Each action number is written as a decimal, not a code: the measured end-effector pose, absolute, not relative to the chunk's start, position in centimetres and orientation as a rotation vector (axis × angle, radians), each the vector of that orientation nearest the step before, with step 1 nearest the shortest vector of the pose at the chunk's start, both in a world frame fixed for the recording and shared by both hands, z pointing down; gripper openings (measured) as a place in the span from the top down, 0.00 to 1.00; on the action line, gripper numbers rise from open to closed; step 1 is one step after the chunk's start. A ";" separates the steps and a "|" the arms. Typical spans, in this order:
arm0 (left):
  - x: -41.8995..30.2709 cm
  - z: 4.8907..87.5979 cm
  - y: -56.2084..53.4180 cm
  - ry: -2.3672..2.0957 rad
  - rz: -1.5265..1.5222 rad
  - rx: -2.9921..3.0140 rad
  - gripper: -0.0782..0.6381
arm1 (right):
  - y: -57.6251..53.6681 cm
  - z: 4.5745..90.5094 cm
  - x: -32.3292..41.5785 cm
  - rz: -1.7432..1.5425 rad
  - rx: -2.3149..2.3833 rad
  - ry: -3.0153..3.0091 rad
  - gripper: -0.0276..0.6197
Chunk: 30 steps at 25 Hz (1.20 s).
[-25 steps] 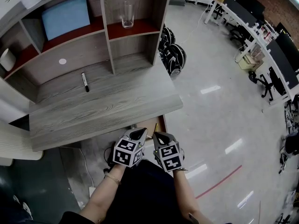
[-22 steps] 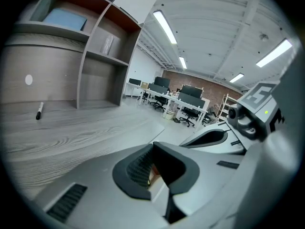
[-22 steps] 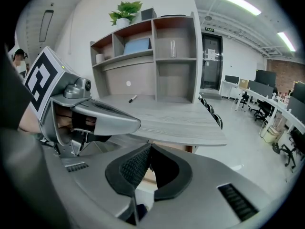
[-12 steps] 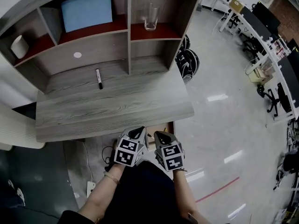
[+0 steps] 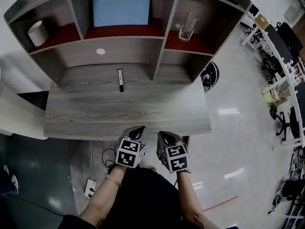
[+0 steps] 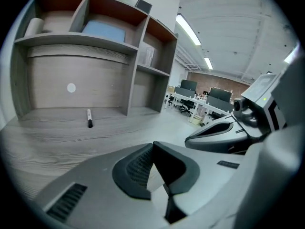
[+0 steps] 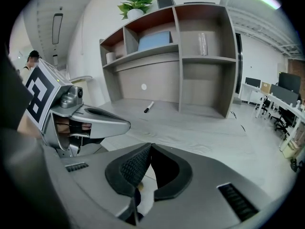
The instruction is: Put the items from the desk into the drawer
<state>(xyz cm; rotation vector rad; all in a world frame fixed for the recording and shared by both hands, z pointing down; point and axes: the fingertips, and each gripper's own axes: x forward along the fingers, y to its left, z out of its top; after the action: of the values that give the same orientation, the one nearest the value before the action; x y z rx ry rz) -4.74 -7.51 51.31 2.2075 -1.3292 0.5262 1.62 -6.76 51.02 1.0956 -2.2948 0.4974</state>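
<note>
Far back on the grey wood-grain desk (image 5: 143, 113) lies the slim black marker pen (image 5: 120, 80) — untouched; at the near edge the left gripper (image 5: 137, 130) and right gripper (image 5: 164, 137) hover, jaws pressed together, empty; stowing it all remains.

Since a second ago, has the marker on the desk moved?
No. The marker still lies below-right of the white dot, left of the shelf divider; only the view shifted.

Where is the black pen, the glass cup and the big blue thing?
black pen (image 5: 120, 80), head view, middle of its barrel.
glass cup (image 5: 187, 27), head view, middle of its clear side.
big blue thing (image 5: 121, 7), head view, centre of its flat face.
</note>
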 end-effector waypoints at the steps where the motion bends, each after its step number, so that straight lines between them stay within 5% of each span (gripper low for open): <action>1: -5.4 51.2 -7.8 -1.342 0.516 2.197 0.85 | -7.2 51.0 0.9 0.498 1.079 -2.301 0.93; 30: -21.7 51.7 -15.1 -1.482 0.490 2.103 0.85 | -16.0 52.5 -17.5 0.458 0.821 -2.367 0.93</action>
<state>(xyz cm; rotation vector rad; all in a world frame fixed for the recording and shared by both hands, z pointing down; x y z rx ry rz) -21.71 -15.14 51.68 2.1032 -1.4819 0.4901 -17.48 -16.00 52.47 0.8209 -2.3673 0.4581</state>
